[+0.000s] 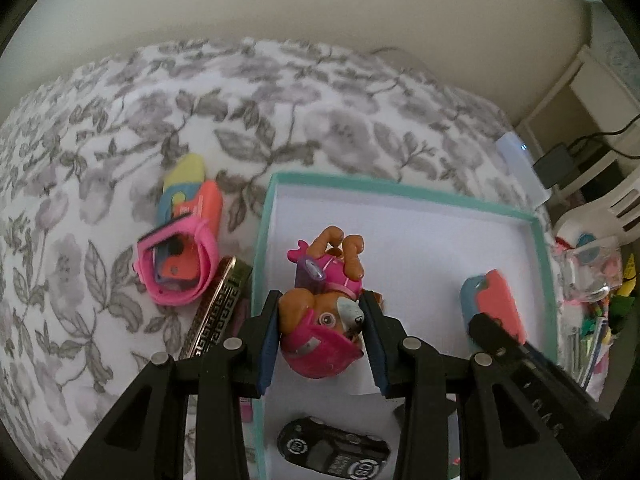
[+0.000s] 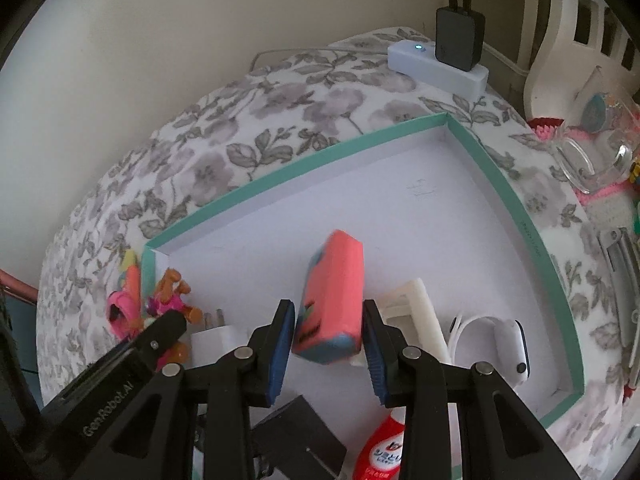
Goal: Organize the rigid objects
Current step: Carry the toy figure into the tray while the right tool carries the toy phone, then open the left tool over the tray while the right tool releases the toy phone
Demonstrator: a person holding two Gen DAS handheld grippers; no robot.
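Observation:
My left gripper [image 1: 320, 336] is shut on a brown and pink toy puppy [image 1: 324, 320], held above the white floor of a teal-rimmed box [image 1: 400, 188] near its left wall. My right gripper [image 2: 328, 344] is shut on a coral and blue block [image 2: 332, 300], also over the box [image 2: 280, 176]. The right wrist view shows the puppy [image 2: 172, 296] at the box's left corner behind the left gripper's finger. The block [image 1: 492, 304] appears at the right in the left wrist view.
Left of the box lie a pink watch [image 1: 176, 268], a harmonica [image 1: 216, 312] and a yellow and orange toy [image 1: 192, 192]. Inside the box are a black toy car [image 1: 332, 452], a white charger [image 2: 216, 332], a white watch [image 2: 496, 340] and a red tube [image 2: 384, 448]. A power strip [image 2: 436, 64] sits behind.

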